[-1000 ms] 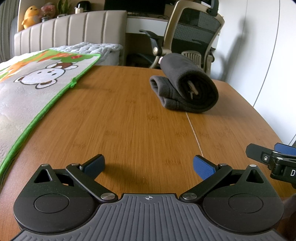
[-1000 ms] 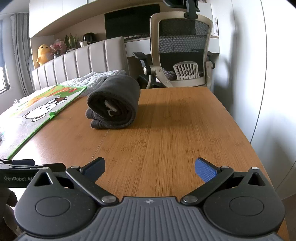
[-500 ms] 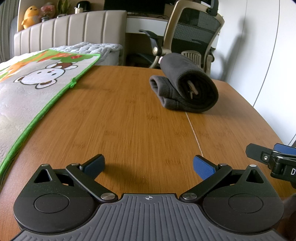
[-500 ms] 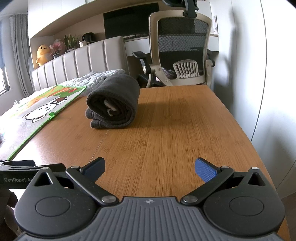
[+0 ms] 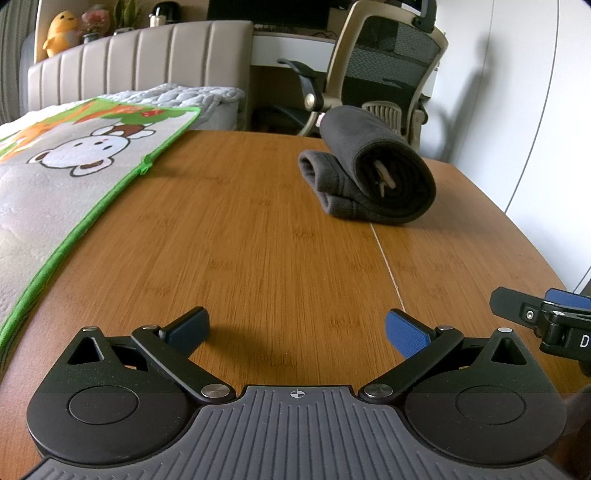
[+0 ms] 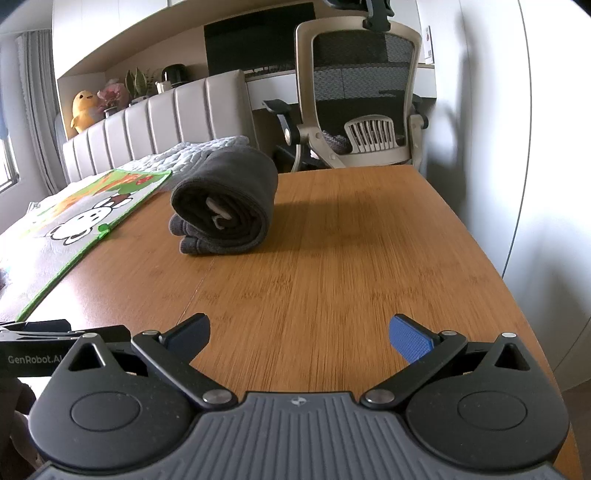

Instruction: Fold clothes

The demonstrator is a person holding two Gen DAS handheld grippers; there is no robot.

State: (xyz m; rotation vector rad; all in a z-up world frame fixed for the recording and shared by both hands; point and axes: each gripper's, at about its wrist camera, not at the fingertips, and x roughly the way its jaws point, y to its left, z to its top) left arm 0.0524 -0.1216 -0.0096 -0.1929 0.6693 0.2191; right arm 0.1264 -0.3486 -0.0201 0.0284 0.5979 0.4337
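Left wrist view, left to right: cartoon-print mat w/ green trim [image 5: 74, 177] lies over the table's left side, its near and left parts cut off by the frame; quilted grey blanket [image 5: 177, 94] behind it, partly hidden by the mat. Yellow plush duck [image 5: 61, 31] on the shelf top left, small and soft-focus; items next to it too small to name. Wooden table [image 5: 258, 240] has a thin seam running front to back. Left gripper [image 5: 295, 328] sits low over the near edge, fingers wide apart, nothing between the blue pads [image 5: 406, 332]. Rolled dark grey garment [image 5: 373, 177] rests on the table far right of centre, well apart from both grippers, open end of the roll facing the camera; a pale bit inside the roll, can't tell if tag or cord. Mesh office chair [image 5: 384, 70] behind it, base hidden by the table. Right gripper's tip pokes in at the right edge, mostly cut off. Right wrist view: left gripper's side, lettered "GenRobot", enters at bottom left, mostly out of frame. Mat [image 6: 85, 218] and garment [image 6: 225, 206] sit left of centre, garment just beside the mat's corner, not clearly touching. Right gripper [image 6: 299, 332] hangs above the near table edge [image 6: 369, 258], fingers spread wide, holding nothing. Chair [image 6: 362, 92] stands beyond the far edge, headrest cropped at top.
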